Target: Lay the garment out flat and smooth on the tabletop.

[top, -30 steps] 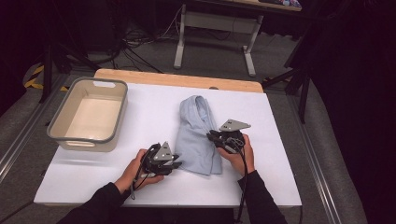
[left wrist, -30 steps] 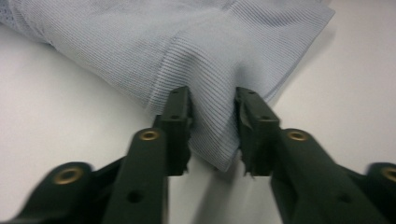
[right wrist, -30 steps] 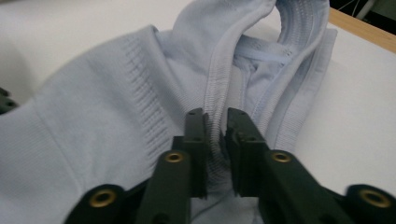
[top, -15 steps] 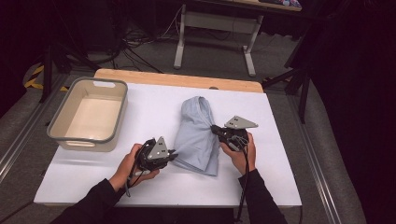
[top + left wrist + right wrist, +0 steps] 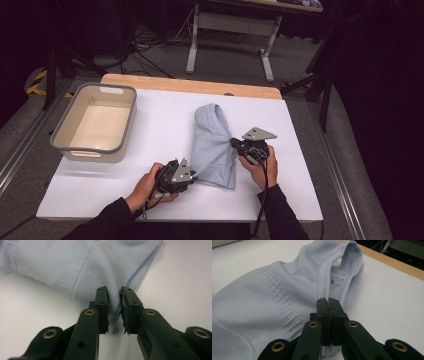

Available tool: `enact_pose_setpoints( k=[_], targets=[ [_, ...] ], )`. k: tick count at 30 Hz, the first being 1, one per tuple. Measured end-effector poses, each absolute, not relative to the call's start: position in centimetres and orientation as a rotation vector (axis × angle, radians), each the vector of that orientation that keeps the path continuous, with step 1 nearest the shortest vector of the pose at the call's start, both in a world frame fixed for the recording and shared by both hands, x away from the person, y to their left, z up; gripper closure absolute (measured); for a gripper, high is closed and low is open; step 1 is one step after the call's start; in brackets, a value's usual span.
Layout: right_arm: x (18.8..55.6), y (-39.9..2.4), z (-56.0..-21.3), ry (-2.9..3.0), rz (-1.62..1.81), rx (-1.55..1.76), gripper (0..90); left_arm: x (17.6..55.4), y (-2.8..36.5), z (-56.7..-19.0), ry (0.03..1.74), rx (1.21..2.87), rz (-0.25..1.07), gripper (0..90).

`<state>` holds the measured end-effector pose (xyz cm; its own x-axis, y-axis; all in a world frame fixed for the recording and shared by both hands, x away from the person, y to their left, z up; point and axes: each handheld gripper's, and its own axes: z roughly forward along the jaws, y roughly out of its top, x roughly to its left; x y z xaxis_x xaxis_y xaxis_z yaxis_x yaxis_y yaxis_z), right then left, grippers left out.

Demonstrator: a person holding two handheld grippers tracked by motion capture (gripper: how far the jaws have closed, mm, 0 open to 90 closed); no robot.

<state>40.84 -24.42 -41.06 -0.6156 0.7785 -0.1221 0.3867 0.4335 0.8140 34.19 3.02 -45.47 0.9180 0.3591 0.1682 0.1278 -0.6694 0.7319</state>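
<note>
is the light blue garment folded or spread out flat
Folded: the light blue garment lies doubled into a narrow strip on the white table, its layered edges visible in the right gripper view.

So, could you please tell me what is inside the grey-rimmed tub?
The tub shows a bare pale floor with nothing in it; its near wall hides a strip of that floor.

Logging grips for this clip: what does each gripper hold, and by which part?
Both hold the light blue garment. The left gripper pinches a ribbed corner at its near end; the right gripper is clamped on its seamed right edge.
</note>
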Motion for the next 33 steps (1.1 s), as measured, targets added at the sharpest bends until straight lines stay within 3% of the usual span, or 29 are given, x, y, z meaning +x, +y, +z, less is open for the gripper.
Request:
enact_pose_setpoints(
  k=[8,11,13,15,19,27,29,33],
  targets=[
    [40.9,-24.8,-42.9,2.193,1.020,1.042,87.9,34.0,3.0,-45.8,0.361,2.281,0.365,71.9],
    [40.9,-24.9,-43.2,2.167,1.028,1.064,80.7,34.0,3.2,-45.7,0.368,2.271,0.370,56.0],
    [41.0,-24.9,-43.3,2.160,1.029,1.075,79.7,33.9,3.6,-45.2,0.374,2.237,0.353,51.3],
    [40.9,-25.0,-43.5,2.163,1.050,1.077,76.3,33.9,4.3,-44.6,0.392,2.203,0.346,38.2],
    [40.6,-25.4,-43.7,2.160,1.077,1.080,60.6,34.3,6.0,-43.4,0.439,2.112,0.306,29.1],
    [40.7,-25.6,-44.2,2.182,1.062,1.081,55.7,35.6,5.7,-44.3,0.494,2.120,0.242,28.6],
    [41.2,-25.7,-44.7,2.192,1.054,1.102,48.4,35.8,5.1,-44.9,0.497,2.137,0.231,24.8],
    [41.8,-26.0,-45.4,2.209,1.081,1.156,43.0,36.2,3.9,-45.9,0.488,2.200,0.249,22.3]
  ],
)
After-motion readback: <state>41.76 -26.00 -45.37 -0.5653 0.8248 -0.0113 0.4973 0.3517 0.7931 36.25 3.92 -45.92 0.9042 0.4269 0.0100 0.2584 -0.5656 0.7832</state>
